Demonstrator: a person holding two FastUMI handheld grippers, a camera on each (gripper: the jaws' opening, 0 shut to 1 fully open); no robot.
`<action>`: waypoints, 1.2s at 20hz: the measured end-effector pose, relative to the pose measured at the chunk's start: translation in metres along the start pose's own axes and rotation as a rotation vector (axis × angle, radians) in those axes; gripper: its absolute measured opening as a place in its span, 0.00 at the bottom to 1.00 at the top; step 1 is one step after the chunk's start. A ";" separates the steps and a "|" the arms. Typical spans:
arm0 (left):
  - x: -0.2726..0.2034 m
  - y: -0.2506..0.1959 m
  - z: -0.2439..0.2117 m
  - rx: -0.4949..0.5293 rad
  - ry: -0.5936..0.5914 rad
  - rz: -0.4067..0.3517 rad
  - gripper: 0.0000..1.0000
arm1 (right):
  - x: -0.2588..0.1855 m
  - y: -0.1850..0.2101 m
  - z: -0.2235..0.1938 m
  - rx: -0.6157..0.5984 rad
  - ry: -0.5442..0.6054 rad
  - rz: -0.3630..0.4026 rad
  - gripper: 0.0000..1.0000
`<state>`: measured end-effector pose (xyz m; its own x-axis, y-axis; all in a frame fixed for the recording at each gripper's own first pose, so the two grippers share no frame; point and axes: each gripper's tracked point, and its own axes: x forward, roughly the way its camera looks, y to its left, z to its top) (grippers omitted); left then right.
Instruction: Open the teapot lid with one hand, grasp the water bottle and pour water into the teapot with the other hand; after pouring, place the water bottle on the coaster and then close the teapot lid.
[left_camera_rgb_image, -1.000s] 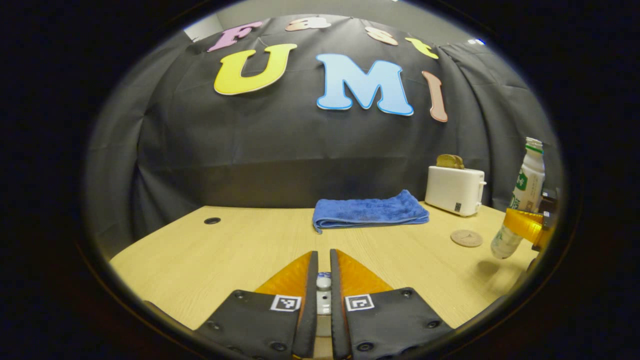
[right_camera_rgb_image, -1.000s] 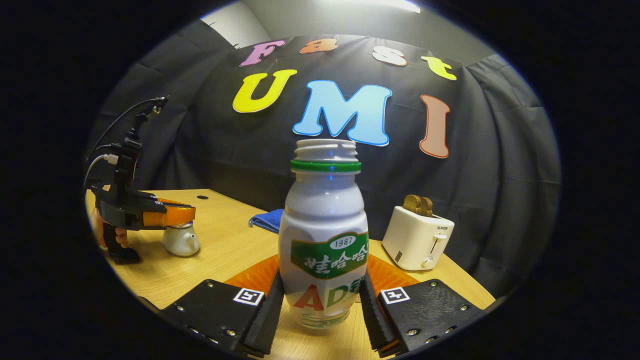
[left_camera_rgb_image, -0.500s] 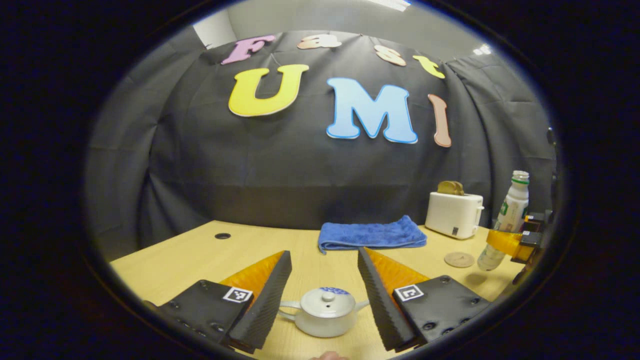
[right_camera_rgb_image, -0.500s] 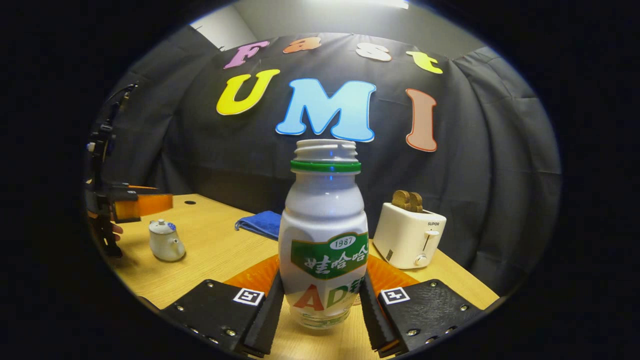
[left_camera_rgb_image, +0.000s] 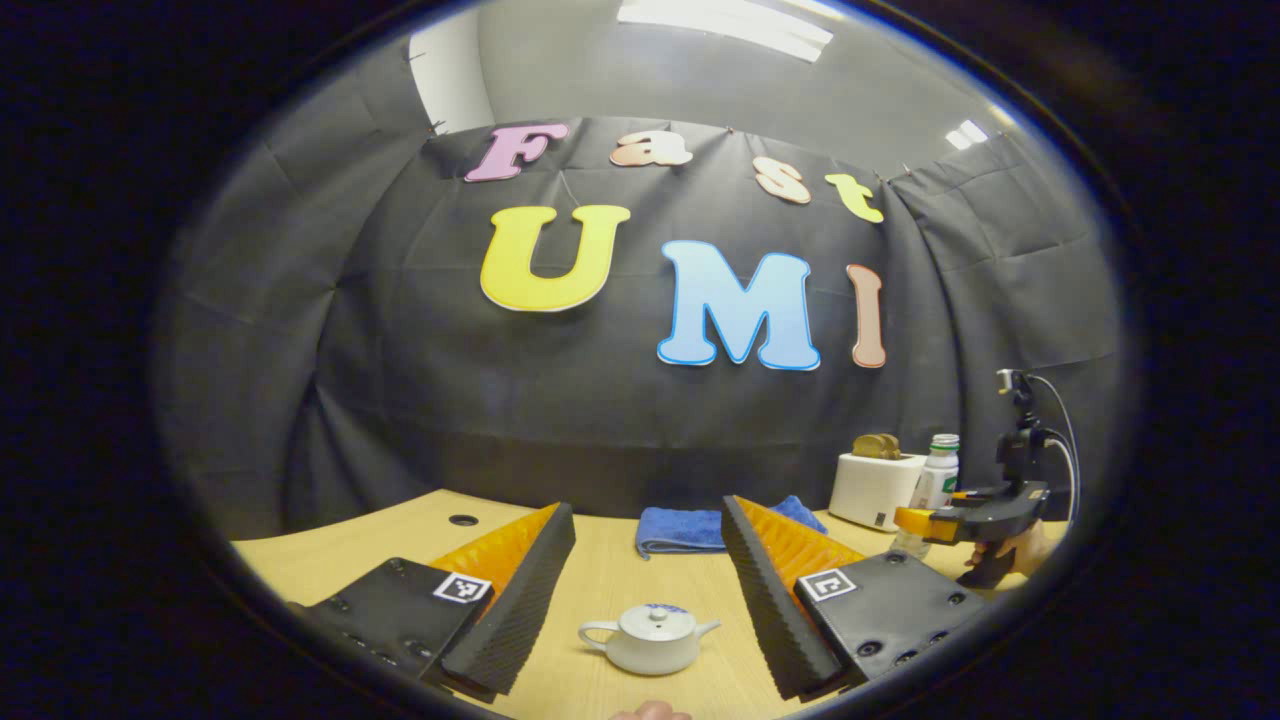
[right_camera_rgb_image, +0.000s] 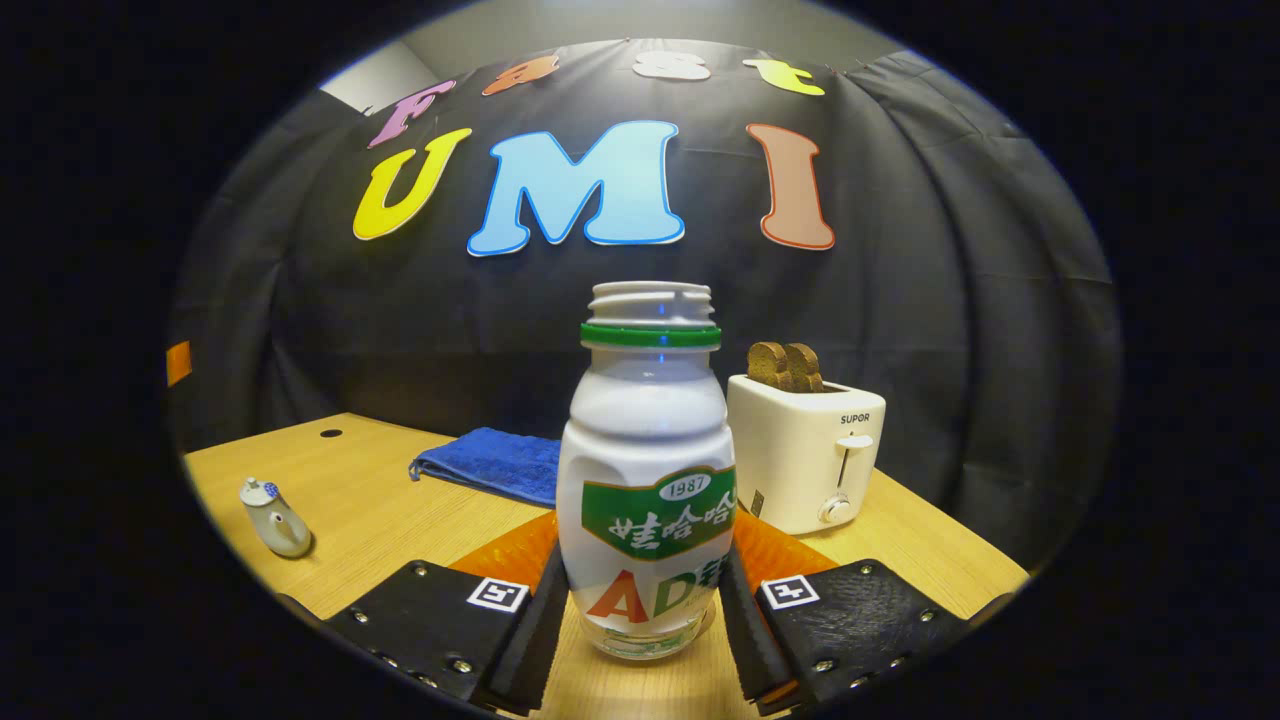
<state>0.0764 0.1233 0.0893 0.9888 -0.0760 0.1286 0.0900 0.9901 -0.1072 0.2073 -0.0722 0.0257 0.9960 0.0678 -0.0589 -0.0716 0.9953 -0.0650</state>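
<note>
**Bottle held upright, teapot lidded on the worktop**

Left tongs (left_camera_rgb_image: 648, 560) are seen spread wide, nothing between them. The teapot (left_camera_rgb_image: 650, 639) is set on the worktop (left_camera_rgb_image: 600, 575) beyond and between the fingers, its lid (left_camera_rgb_image: 654, 620) seated. Right tongs (right_camera_rgb_image: 645, 610) are pressed on both sides of the water bottle (right_camera_rgb_image: 645, 480), which is held upright and uncapped. A blue towel (right_camera_rgb_image: 490, 462) and a toaster (right_camera_rgb_image: 805, 450) are noted behind it. The coaster cannot be made out.
</note>
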 end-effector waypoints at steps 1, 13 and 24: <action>-0.002 0.006 -0.003 -0.002 0.013 0.011 0.99 | 0.007 0.000 -0.002 -0.023 0.001 -0.006 0.70; 0.000 0.017 -0.010 0.018 0.038 0.023 0.99 | 0.042 -0.010 -0.028 0.007 0.062 -0.048 0.70; -0.002 0.004 -0.010 0.045 0.040 0.003 0.99 | 0.035 -0.010 -0.014 0.021 0.030 -0.052 0.83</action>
<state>0.0765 0.1265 0.0784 0.9931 -0.0768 0.0888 0.0826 0.9946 -0.0629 0.2425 -0.0803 0.0108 0.9962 0.0147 -0.0861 -0.0189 0.9987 -0.0479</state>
